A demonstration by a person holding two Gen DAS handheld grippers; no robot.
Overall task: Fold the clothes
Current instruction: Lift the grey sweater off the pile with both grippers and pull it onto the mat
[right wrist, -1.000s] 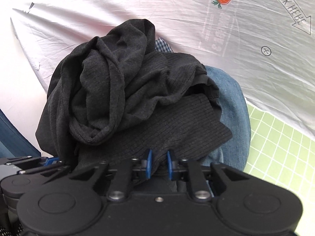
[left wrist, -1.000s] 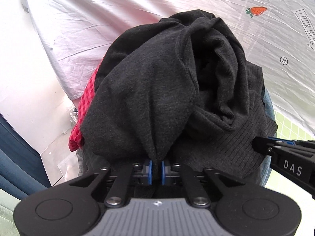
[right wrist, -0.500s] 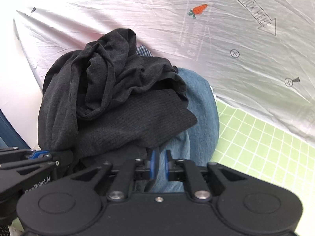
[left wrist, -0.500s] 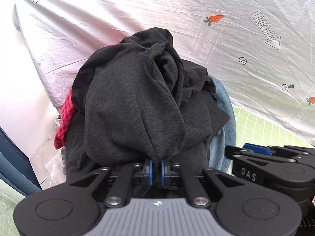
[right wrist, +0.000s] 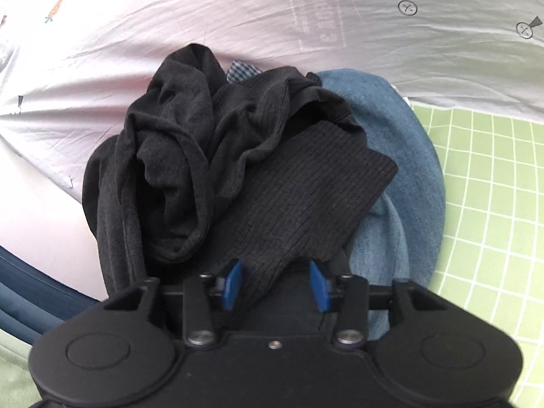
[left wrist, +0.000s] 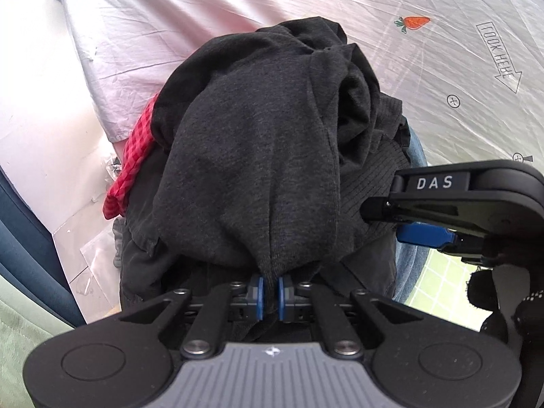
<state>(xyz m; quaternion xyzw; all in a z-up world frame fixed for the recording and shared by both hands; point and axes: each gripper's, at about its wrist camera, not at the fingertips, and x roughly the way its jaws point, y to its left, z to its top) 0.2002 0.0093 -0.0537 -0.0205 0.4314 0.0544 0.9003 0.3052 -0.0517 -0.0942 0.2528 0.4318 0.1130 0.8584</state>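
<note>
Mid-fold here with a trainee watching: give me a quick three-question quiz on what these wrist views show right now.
1. True or false: the left gripper is shut on a fold of the dark grey sweater.
2. What stands between the right gripper's blue pads: A) blue denim garment, B) the sweater's ribbed hem, C) red checked cloth?
3. What colour is the gridded mat beside the pile?

Key: 1 true; 2 B, with the jaws apart; 3 green.
</note>
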